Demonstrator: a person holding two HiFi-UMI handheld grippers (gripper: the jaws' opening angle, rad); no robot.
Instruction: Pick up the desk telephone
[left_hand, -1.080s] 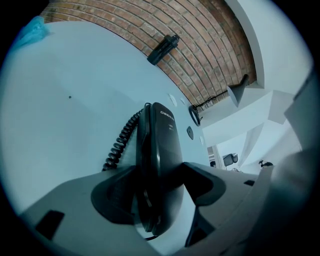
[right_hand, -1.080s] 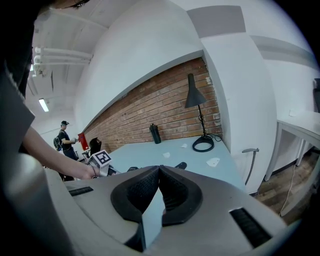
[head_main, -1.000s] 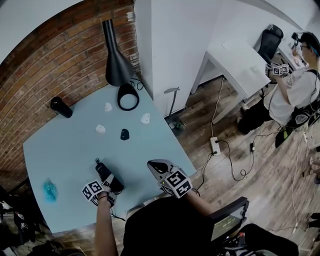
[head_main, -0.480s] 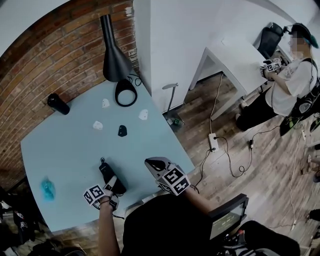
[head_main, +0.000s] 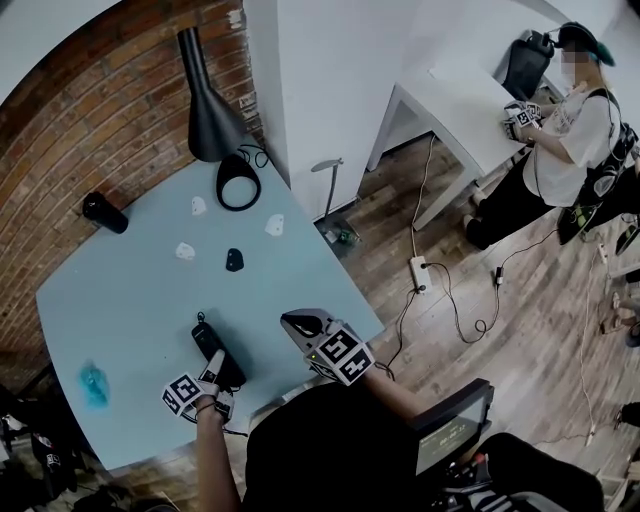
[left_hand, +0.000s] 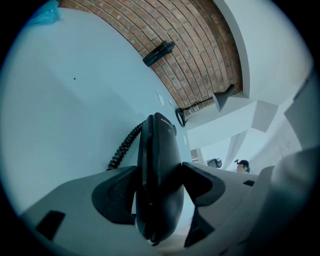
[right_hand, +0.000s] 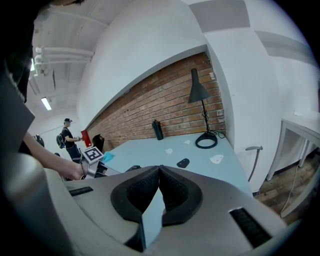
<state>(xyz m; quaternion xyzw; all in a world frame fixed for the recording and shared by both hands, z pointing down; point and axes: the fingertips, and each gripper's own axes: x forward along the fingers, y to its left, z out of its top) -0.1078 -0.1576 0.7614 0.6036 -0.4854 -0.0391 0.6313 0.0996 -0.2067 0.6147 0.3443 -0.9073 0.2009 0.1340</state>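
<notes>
The black desk telephone lies near the front edge of the light blue table. In the left gripper view its handset stands between the two jaws, which press on both its sides, and the coiled cord trails off to the left. My left gripper is shut on it. To the right of the phone, my right gripper hangs over the table's front edge. Its pads meet, with nothing between them.
At the table's far side are a black lamp with a ring base and a black bottle. White pieces, a small black object and a blue crumpled thing lie about. A person stands by a white desk.
The head view has drifted, so the table sits a little further left. My left gripper stays on the telephone, the right one stays beside it. The person at the back has moved.
</notes>
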